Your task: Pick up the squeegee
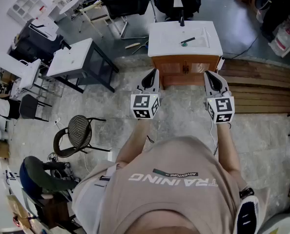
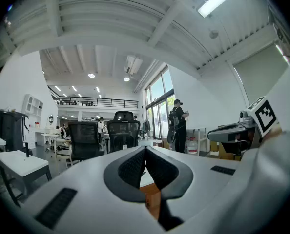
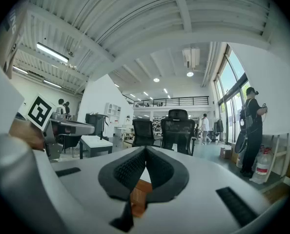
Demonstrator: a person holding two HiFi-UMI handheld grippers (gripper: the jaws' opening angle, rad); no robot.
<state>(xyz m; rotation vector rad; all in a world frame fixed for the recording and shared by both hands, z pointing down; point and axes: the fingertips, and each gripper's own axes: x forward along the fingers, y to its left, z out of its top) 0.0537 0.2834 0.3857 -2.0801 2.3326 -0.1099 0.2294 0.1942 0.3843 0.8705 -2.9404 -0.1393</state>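
While the person stands on the stone floor [image 1: 184, 126] facing a white-topped wooden bench [image 1: 164, 45], both grippers are held out level in front of the body, side by side and well apart. Neither one reaches the bench's near edge.

The squeegee [image 1: 187, 41] lies flat on the bench top, close to its middle and slightly toward the right edge. It sits slantwise, with nothing touching it. A black tap [image 1: 181, 19] stands at the middle of the far edge.

The left gripper [image 1: 150, 78] points at the bench's near left corner. In the left gripper view its jaws are pressed together at the tips and pinch nothing. Only a sliver of the bench's white top and wooden front shows through the gap behind the dark pads [image 2: 133, 168].

The right gripper [image 1: 213, 80] points at the near right corner. Its jaws are likewise closed tip to tip and empty in the right gripper view, with the same wood showing below the pads [image 3: 159, 169]. Each gripper carries its marker cube [image 1: 145, 106] just ahead of the hand.

To the left of the bench stands a second white table [image 1: 72, 56], and nearer the person a black round stool [image 1: 79, 130]. Wooden planks [image 1: 262, 84] lie on the floor off the bench's right side.
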